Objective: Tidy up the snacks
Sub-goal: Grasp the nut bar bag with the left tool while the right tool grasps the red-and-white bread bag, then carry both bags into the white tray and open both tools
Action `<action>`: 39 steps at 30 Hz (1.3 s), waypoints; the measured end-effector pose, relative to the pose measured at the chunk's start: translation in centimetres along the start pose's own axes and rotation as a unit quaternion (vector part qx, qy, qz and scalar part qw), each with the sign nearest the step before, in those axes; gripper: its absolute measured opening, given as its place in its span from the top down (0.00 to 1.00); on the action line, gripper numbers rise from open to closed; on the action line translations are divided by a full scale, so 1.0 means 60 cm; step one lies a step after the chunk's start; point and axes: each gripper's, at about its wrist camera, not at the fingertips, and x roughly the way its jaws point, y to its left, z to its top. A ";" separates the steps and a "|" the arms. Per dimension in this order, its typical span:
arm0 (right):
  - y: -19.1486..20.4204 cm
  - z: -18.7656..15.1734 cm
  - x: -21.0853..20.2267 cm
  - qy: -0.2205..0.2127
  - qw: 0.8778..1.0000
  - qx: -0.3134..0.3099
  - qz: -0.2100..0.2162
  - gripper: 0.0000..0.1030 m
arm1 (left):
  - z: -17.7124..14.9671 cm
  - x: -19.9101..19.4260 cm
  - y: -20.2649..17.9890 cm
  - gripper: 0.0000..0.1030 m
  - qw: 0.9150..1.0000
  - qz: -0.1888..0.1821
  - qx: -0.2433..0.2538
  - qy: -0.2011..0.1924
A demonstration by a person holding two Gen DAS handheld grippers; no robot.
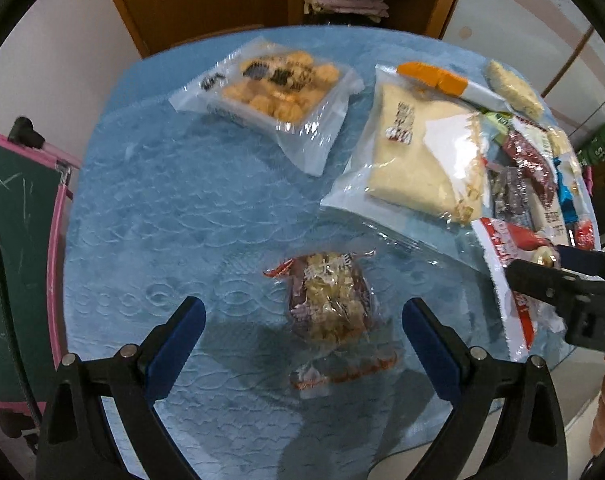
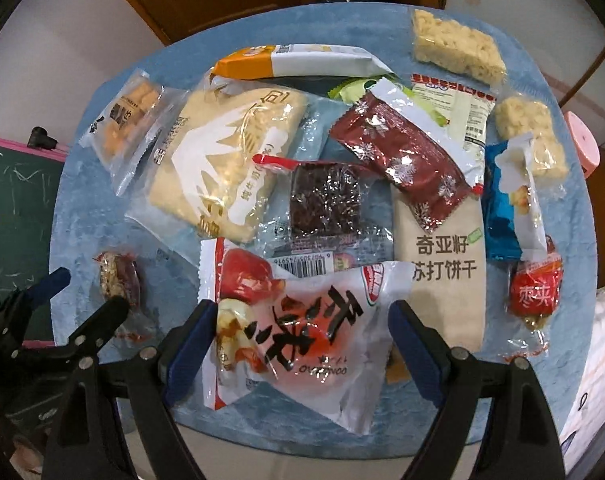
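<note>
Snacks lie between spread fingers — walnut-date pack in left claw, white pouch in right claw.

tbl: round, blue quilted cover | on it: snack pkts, scattered

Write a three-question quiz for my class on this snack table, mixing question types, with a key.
1. True or false: the left gripper is shut on the date-and-nut snack.
2. Multiple choice: the right gripper hangs over which packet? A) the white packet with red fruit; B) the dark red snowflake wrapper; C) the blue packet.
3. Short answer: what colour is the cloth covering the table?

Key
1. False: its jaws are open, either side of the snack, not touching it.
2. A.
3. Light blue.
</note>
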 end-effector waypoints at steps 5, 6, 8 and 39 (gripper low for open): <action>0.006 0.001 -0.005 -0.001 1.000 -0.005 0.008 0.33 | 0.001 0.033 0.006 0.36 0.999 -0.024 -0.021 0.025; 0.011 0.001 -0.005 -0.003 1.000 -0.006 0.007 0.36 | 0.001 0.036 0.008 0.47 0.998 -0.042 -0.028 0.027; 0.019 -0.001 -0.007 -0.008 1.000 -0.010 0.006 0.39 | -0.002 0.034 0.010 0.60 0.997 -0.070 -0.036 0.023; -0.066 -0.341 -0.438 -0.286 0.956 -0.018 0.069 0.42 | -0.256 -0.433 -0.108 0.60 0.973 -0.094 0.046 -0.205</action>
